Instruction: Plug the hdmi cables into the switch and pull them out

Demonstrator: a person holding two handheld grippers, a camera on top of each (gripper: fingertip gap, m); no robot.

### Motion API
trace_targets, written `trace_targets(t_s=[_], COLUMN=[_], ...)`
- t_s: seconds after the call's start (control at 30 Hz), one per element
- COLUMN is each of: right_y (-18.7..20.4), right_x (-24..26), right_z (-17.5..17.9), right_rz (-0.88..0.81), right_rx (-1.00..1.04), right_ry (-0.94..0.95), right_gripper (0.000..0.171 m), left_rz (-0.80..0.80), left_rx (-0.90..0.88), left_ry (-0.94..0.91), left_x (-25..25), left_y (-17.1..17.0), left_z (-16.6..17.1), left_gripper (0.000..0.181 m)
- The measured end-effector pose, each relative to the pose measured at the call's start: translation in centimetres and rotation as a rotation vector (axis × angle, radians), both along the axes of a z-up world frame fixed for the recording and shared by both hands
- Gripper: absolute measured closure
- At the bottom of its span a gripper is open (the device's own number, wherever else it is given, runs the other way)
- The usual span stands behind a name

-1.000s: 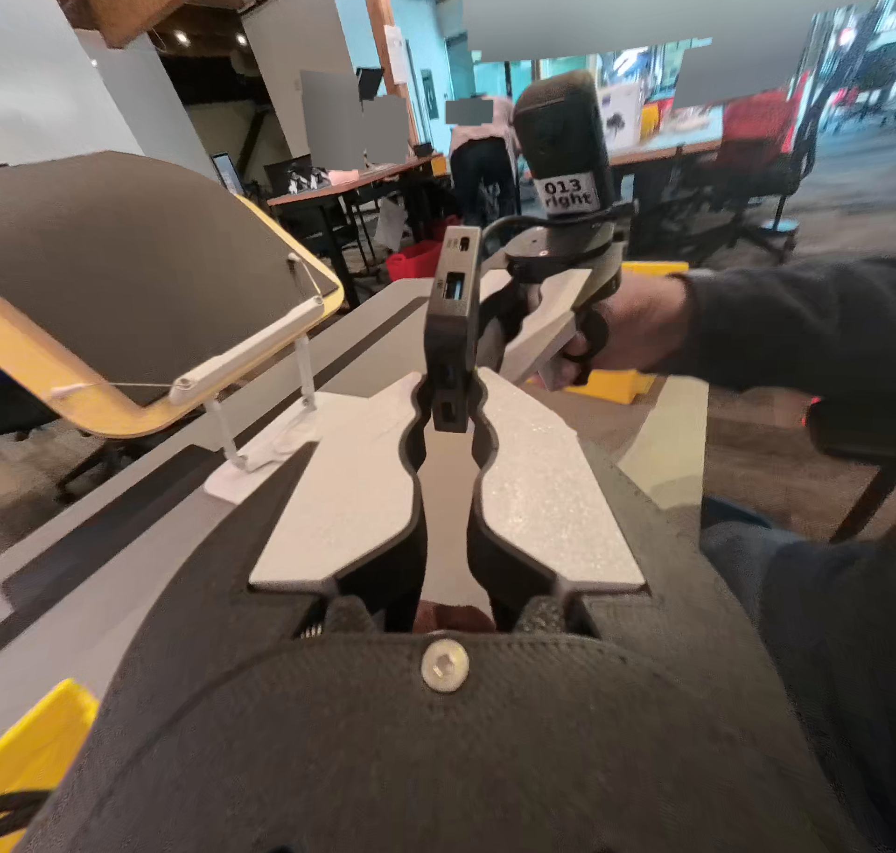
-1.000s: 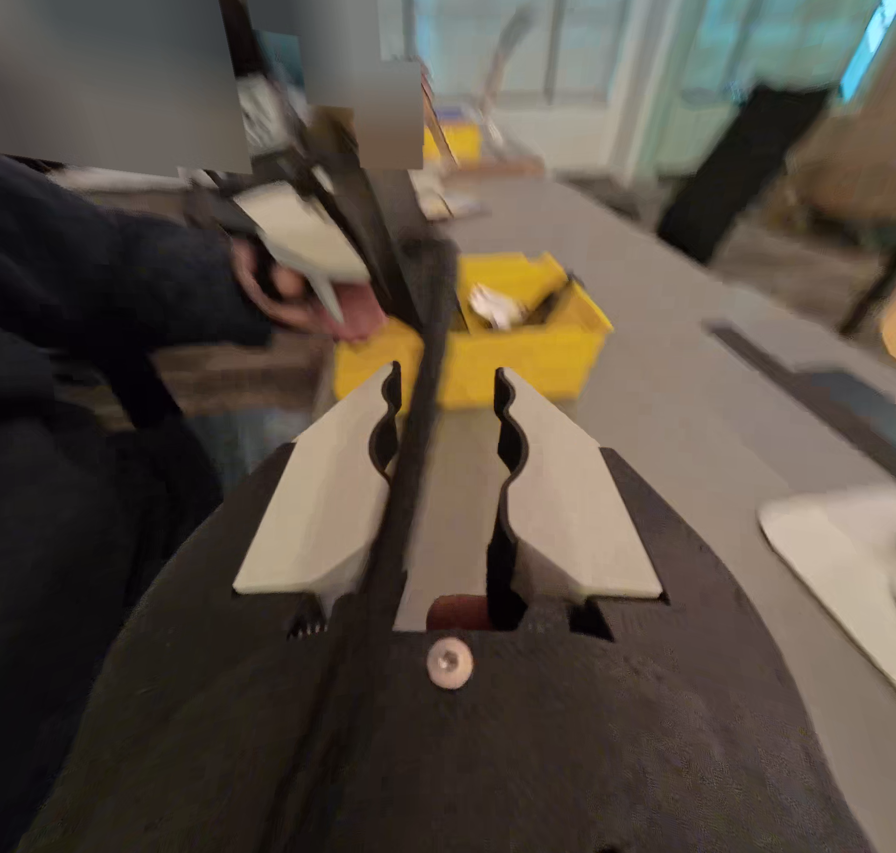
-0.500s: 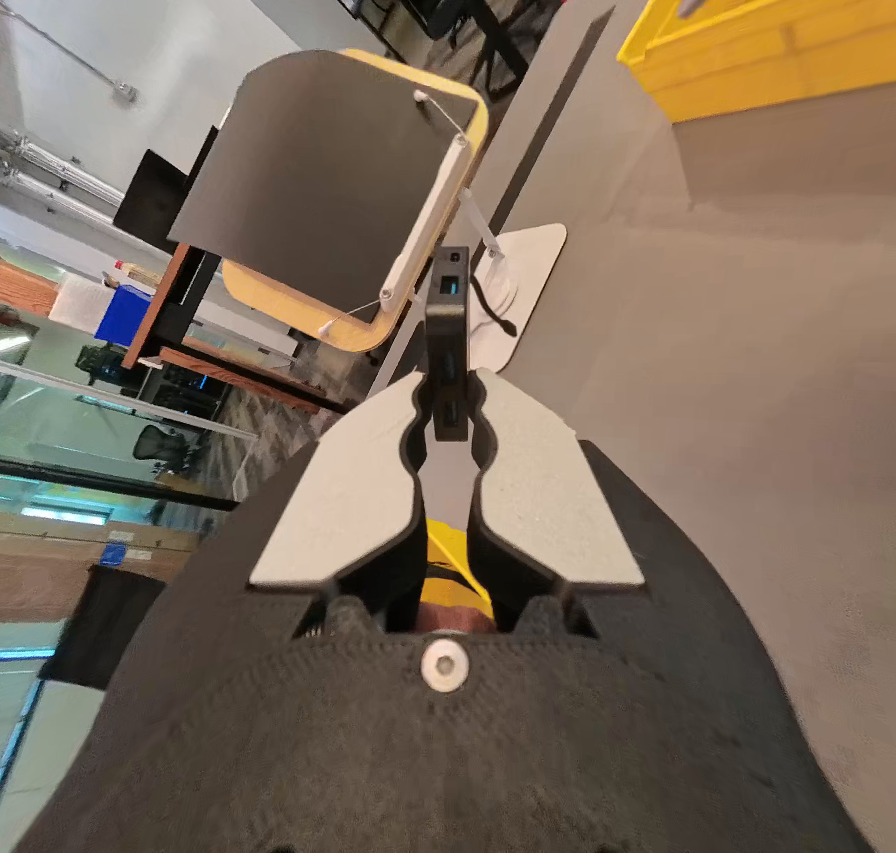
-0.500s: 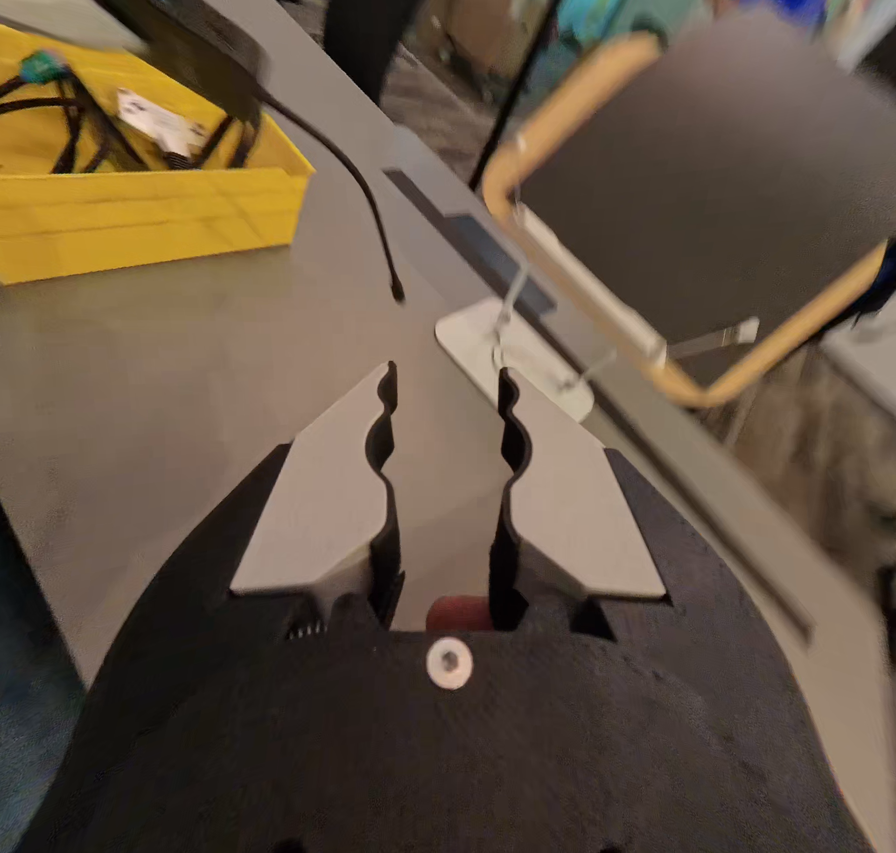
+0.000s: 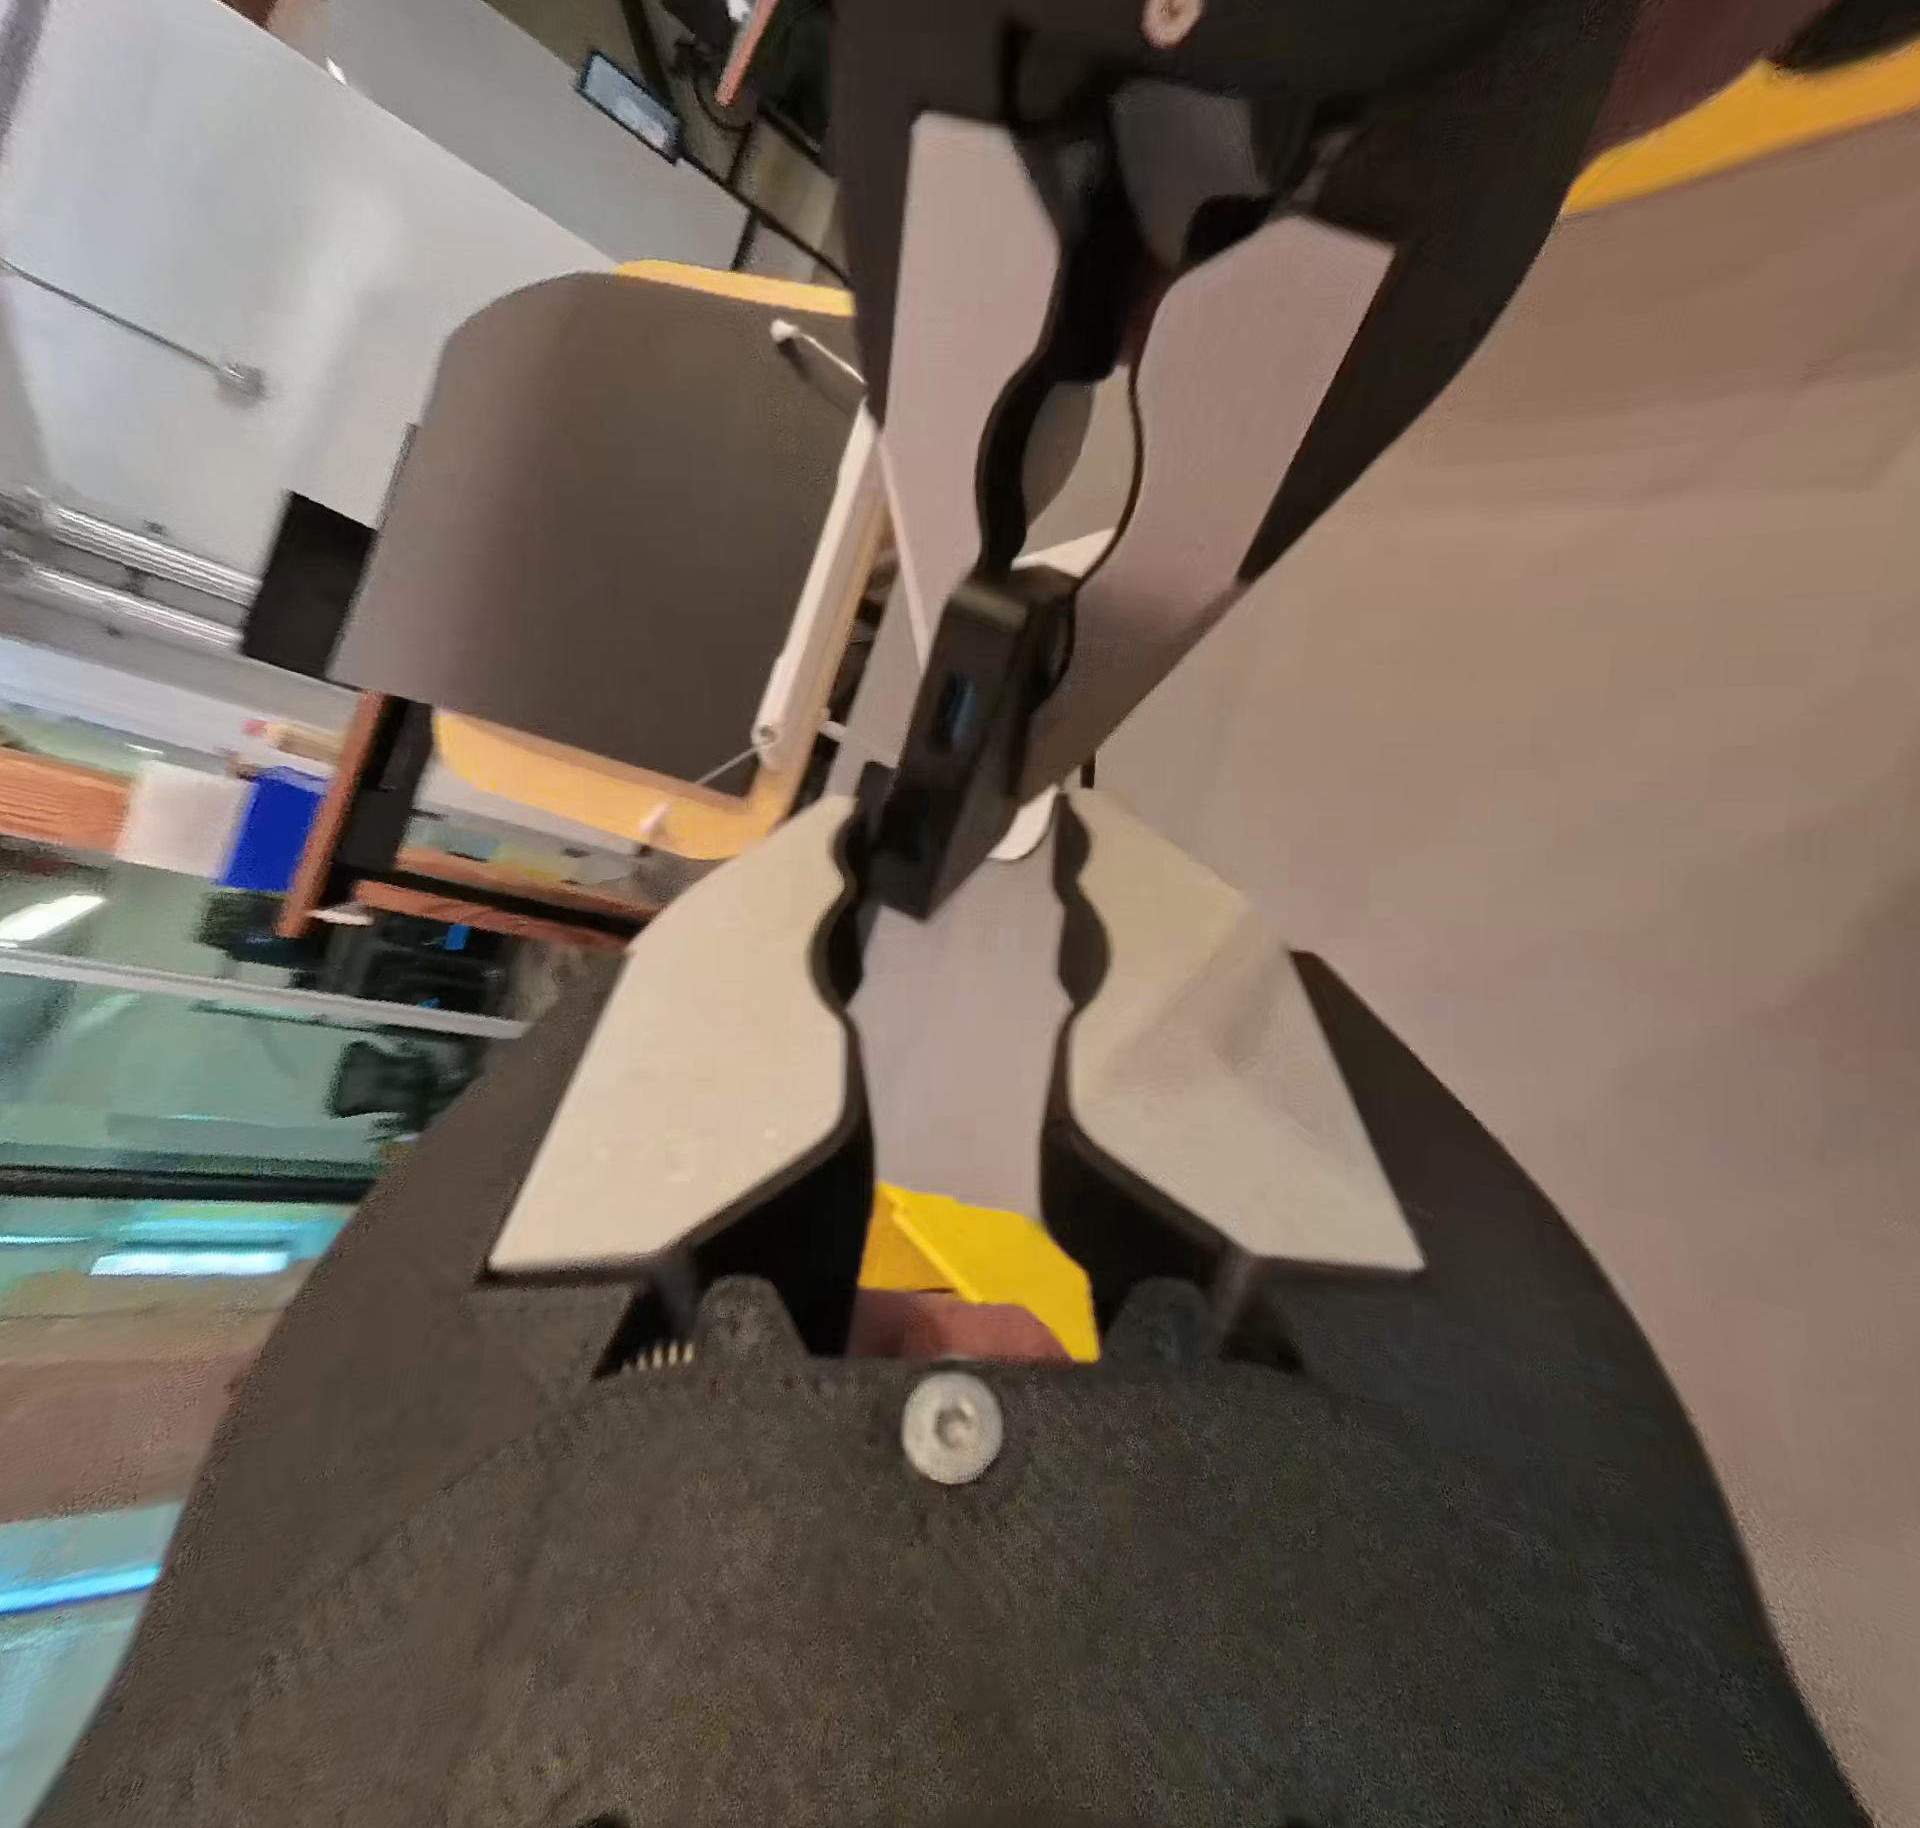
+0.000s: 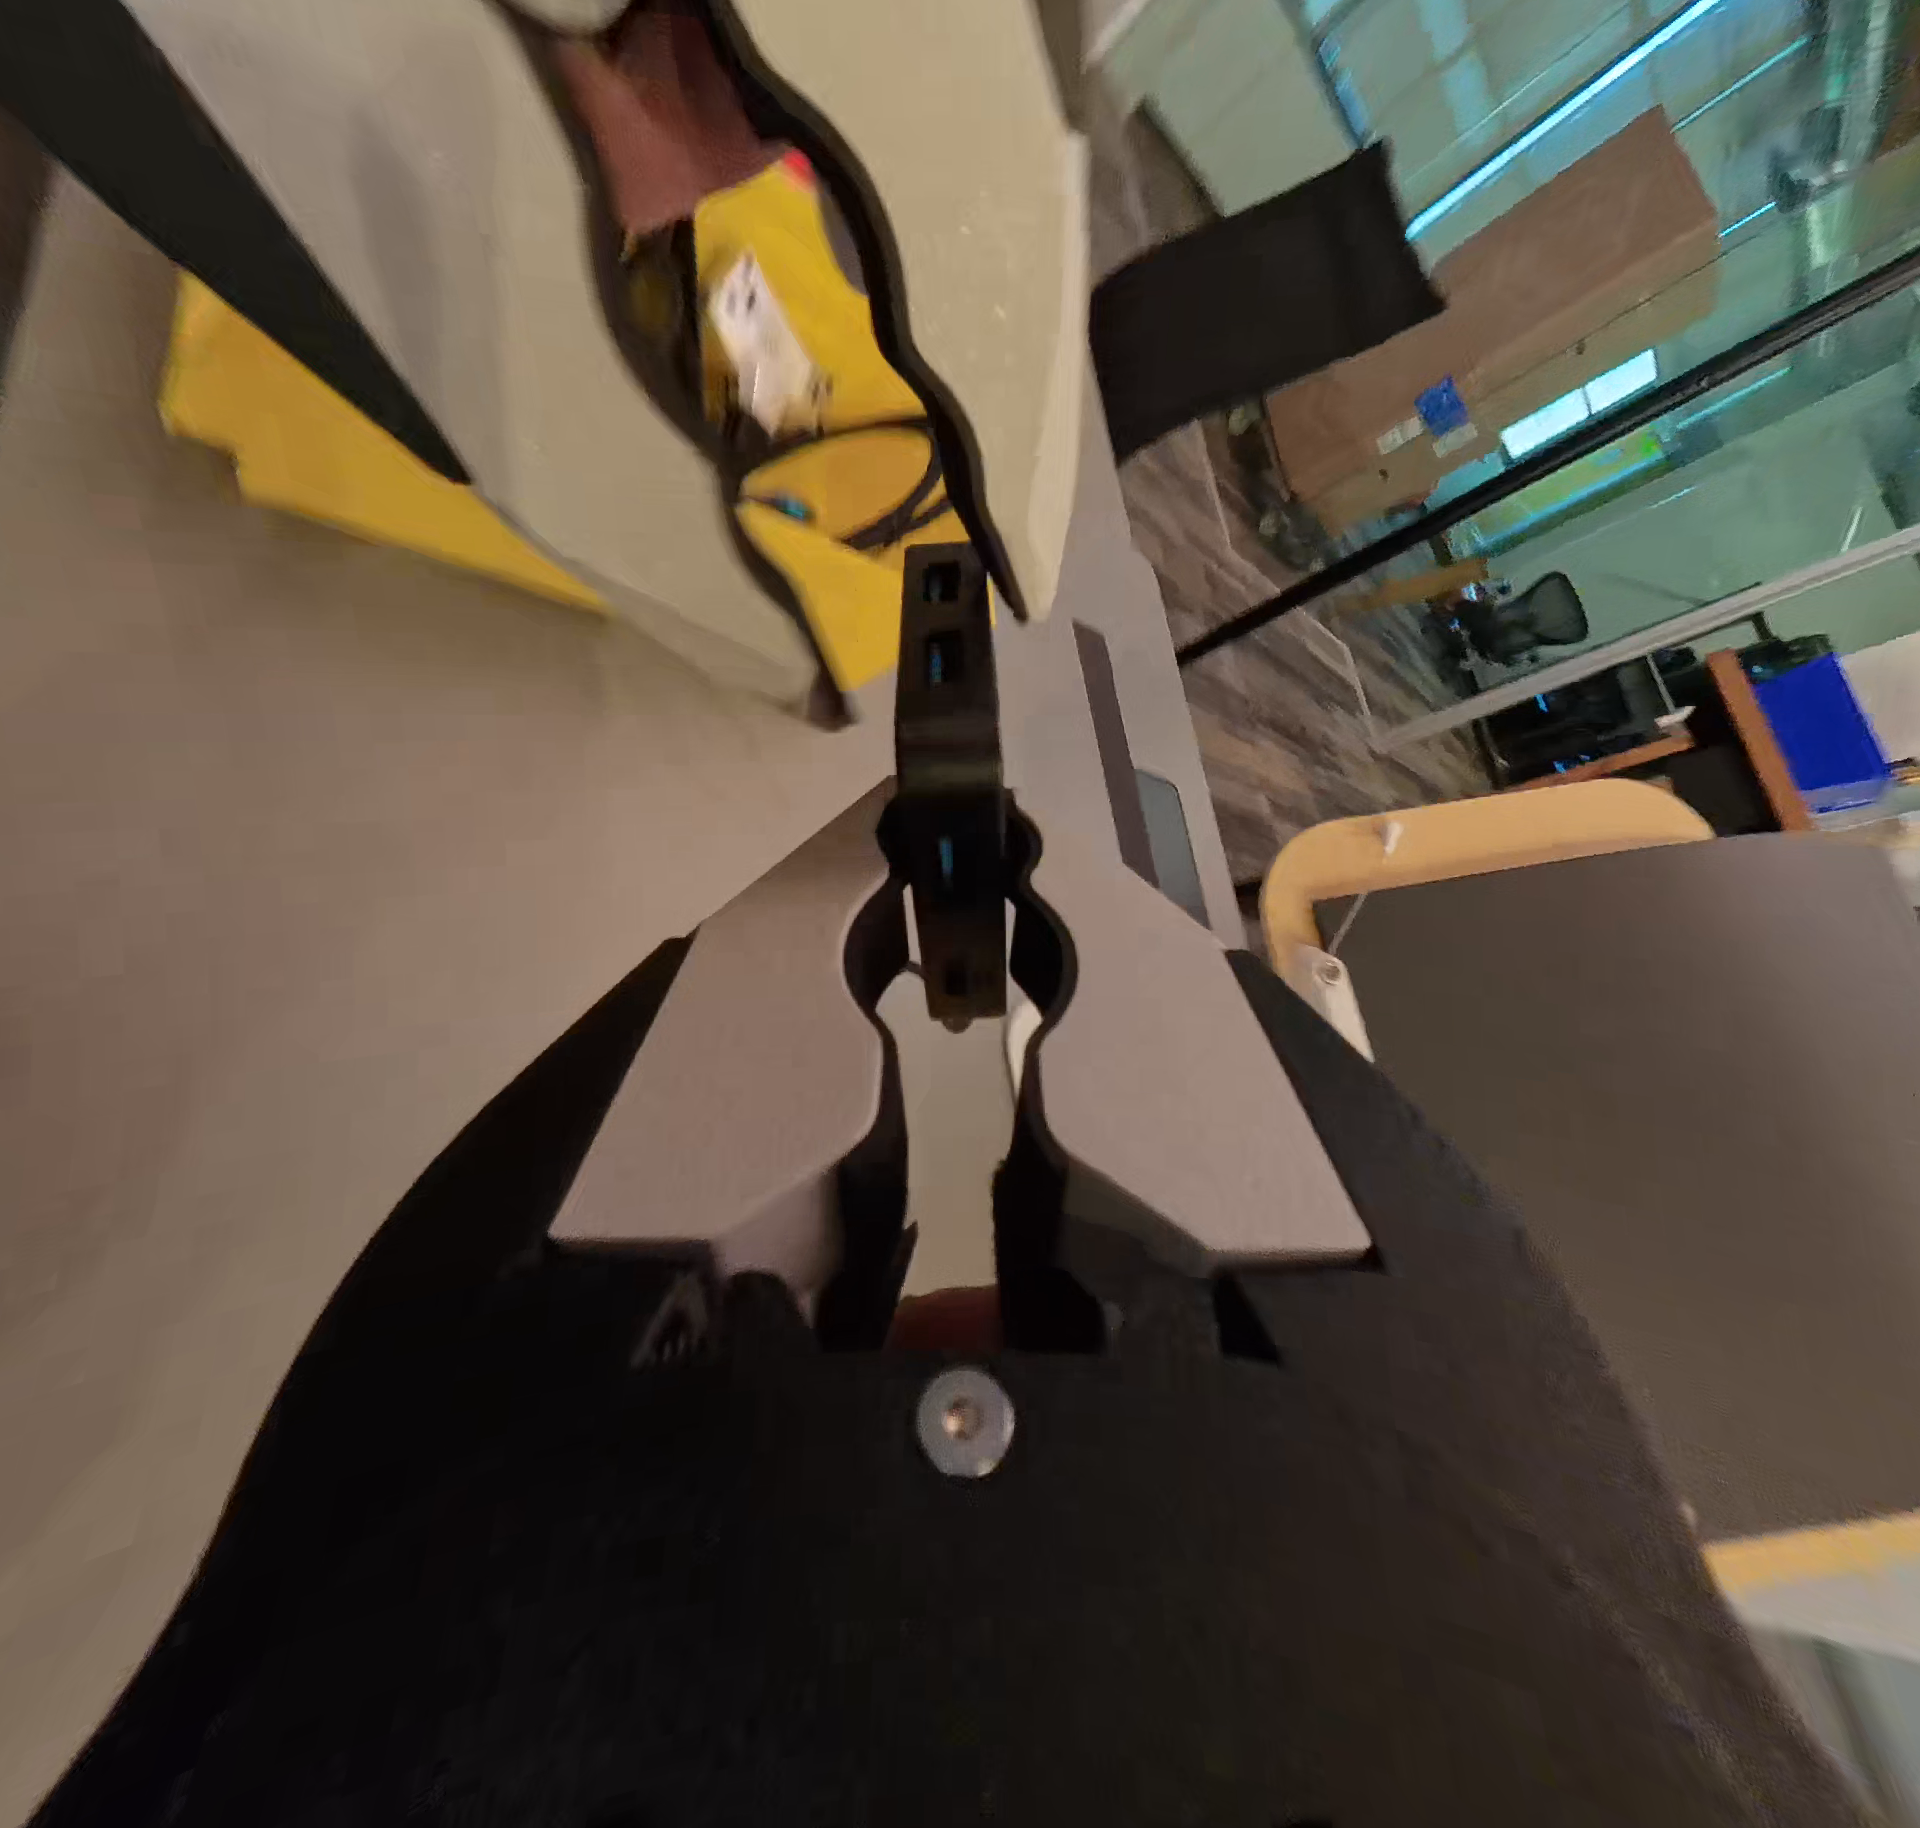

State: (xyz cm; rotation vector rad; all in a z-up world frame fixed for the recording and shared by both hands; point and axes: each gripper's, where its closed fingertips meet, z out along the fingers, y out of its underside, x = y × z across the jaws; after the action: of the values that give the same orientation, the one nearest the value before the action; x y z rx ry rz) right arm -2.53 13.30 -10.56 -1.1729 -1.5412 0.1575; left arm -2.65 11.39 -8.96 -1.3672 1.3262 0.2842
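Left wrist view: my left claw [image 5: 956,848] stands spread, its two grey fingers well apart; the black switch [image 5: 961,739] sits at their tips, its lower end touching the left finger while a clear gap separates it from the right one. From above, my right claw [image 5: 1049,573] reaches down and pinches the upper end of the switch, and a thin black cable [image 5: 1132,459] runs up from there between its fingers. A blue port shows on the switch's narrow face. Under my fingers lies the grey table [image 5: 1558,739], with a yellow bin [image 5: 977,1259] seen through the gap at the base of my claw. To the left a dark panel with a yellow rim [image 5: 582,552] stands on a white base. Right wrist view: my right claw [image 6: 951,843] is pressed onto the switch [image 6: 948,739], gripping its near end in the notches, so the switch stands up between the tips with blue ports along its edge. My left claw [image 6: 904,583] hangs spread at the top, its fingers on either side of the switch's far end. Behind it the yellow bin [image 6: 810,552] holds black cables and a white tag whose print is too blurred to make out. The dark panel [image 6: 1621,1155] fills the right side.
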Motion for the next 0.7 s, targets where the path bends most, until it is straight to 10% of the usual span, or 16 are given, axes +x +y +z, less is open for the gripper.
trace_targets(t_s=[0.27,0.4,0.7], right_y=[-3.7,-5.1,-4.0], right_x=[1.6,1.6,2.2], right_z=[5.3,5.0,2.7], right_rz=[0.421,0.516,0.365], right_rx=[-0.443,-0.478,-0.374], right_ry=[0.593,0.620,0.370], right_gripper=[0.160,0.160,0.149], left_rz=[-0.228,-0.237,-0.079], left_rx=[-0.349,-0.349,-0.071], left_ry=[-0.329,-0.438,-0.113], left_x=[2.8,4.1,2.2], left_y=[-0.8,-0.9,0.5], left_z=[-1.9,-1.5,-1.5], left_gripper=[0.130,0.176,0.178])
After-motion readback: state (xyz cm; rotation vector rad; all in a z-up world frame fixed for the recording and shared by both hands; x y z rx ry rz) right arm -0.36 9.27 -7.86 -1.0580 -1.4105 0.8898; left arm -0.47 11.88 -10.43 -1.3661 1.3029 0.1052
